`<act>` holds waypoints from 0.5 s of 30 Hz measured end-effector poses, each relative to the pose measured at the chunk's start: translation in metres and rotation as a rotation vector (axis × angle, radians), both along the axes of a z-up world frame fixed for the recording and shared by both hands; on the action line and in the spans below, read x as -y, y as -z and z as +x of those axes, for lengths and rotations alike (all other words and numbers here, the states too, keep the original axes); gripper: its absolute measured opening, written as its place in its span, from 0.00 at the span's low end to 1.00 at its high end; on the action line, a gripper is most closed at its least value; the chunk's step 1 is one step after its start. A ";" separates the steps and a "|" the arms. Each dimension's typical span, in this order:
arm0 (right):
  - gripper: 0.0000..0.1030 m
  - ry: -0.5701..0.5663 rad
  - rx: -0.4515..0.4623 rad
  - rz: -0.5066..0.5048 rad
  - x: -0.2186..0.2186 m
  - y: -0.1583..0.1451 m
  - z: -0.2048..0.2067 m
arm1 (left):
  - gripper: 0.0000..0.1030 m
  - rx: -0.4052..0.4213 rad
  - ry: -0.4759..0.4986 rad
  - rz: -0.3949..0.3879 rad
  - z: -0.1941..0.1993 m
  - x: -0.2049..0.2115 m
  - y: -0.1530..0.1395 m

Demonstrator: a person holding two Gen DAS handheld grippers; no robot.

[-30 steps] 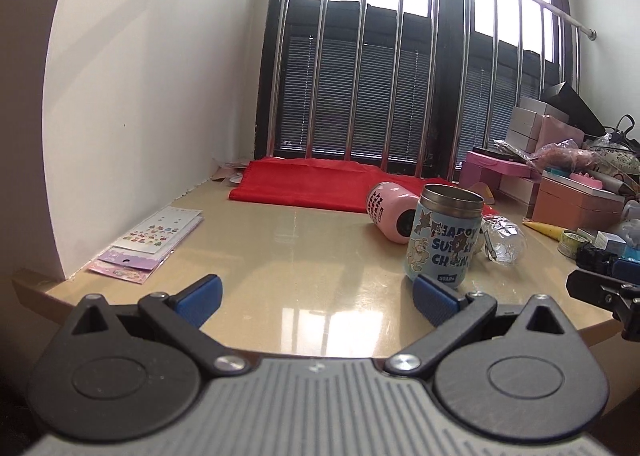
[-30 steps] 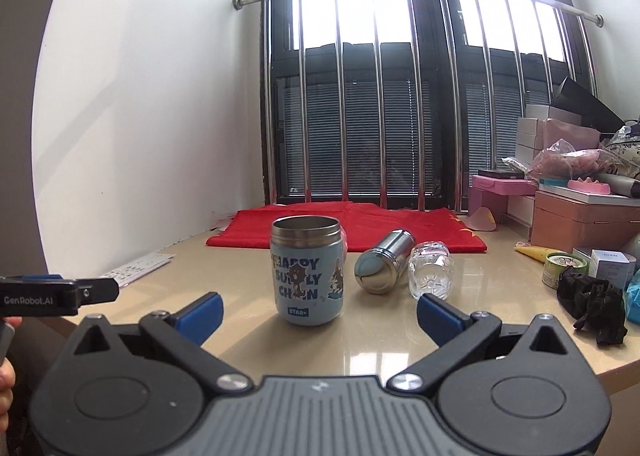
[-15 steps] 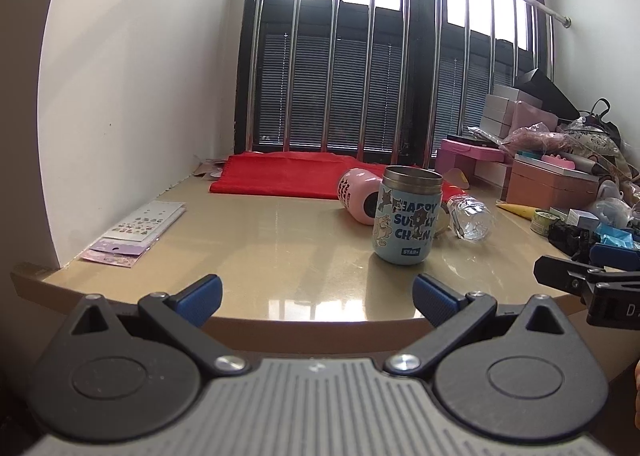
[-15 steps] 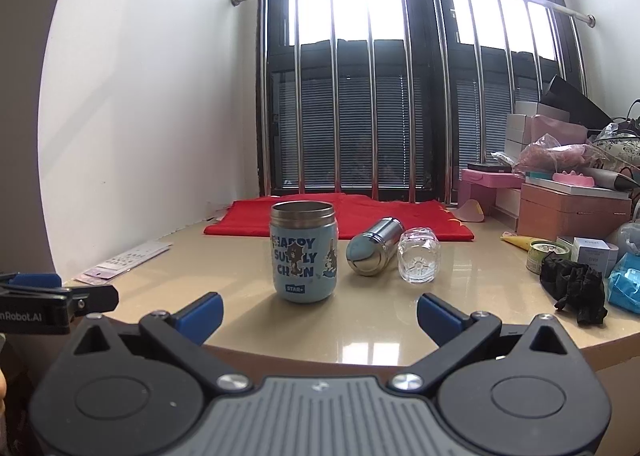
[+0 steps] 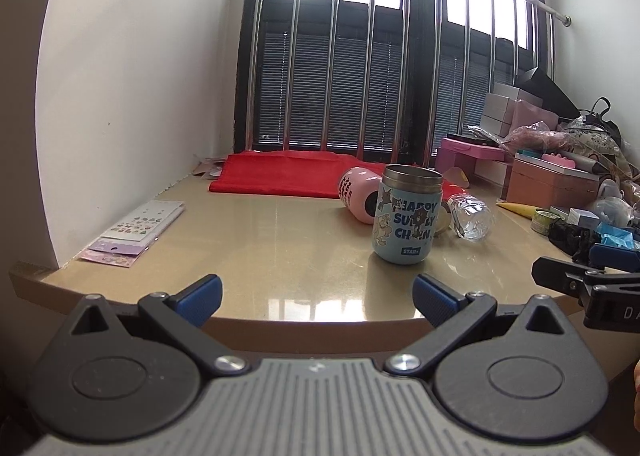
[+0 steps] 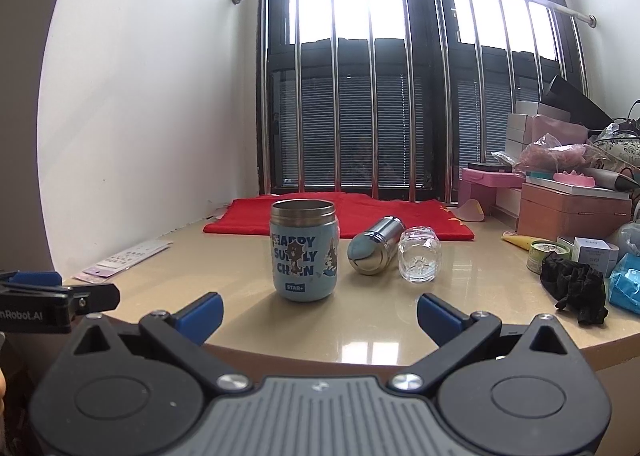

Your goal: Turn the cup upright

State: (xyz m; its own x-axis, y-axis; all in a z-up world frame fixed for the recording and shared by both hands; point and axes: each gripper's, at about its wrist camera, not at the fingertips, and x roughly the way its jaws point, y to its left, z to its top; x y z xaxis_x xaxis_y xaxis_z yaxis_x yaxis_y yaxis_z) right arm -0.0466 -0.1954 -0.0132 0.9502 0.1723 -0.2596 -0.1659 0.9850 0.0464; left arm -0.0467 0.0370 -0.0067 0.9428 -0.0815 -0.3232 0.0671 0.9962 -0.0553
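A light blue cartoon-printed cup (image 5: 406, 216) (image 6: 304, 252) stands upright on the beige table, mouth up. Behind it a pink cup (image 5: 358, 194) lies on its side. A steel cup (image 6: 374, 250) and a clear glass cup (image 6: 418, 258) (image 5: 472, 216) lie on their sides to its right. My left gripper (image 5: 316, 296) is open and empty, back at the table's near edge. My right gripper (image 6: 318, 316) is open and empty, also at the near edge, in front of the blue cup.
A red cloth (image 6: 340, 216) lies at the back by the barred window. Sticker sheets (image 5: 134, 230) lie at the left by the wall. Boxes (image 6: 572, 208), a black cloth (image 6: 574, 288) and small items crowd the right side.
Both grippers have pulled back from the table and away from the blue cup, which stands where it was. Both stay open.
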 end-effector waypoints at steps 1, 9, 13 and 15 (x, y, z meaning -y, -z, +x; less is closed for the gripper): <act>1.00 0.001 0.000 0.001 0.000 0.000 0.000 | 1.00 0.000 0.001 0.000 0.000 0.000 0.000; 1.00 0.009 0.002 0.002 0.001 -0.001 -0.001 | 1.00 0.001 0.004 0.006 0.001 0.002 0.000; 1.00 0.016 0.006 0.000 0.002 -0.002 -0.002 | 1.00 0.004 0.001 0.008 0.001 0.001 -0.001; 1.00 0.018 0.008 0.001 0.003 -0.003 -0.002 | 1.00 0.004 0.001 0.009 0.002 0.001 -0.001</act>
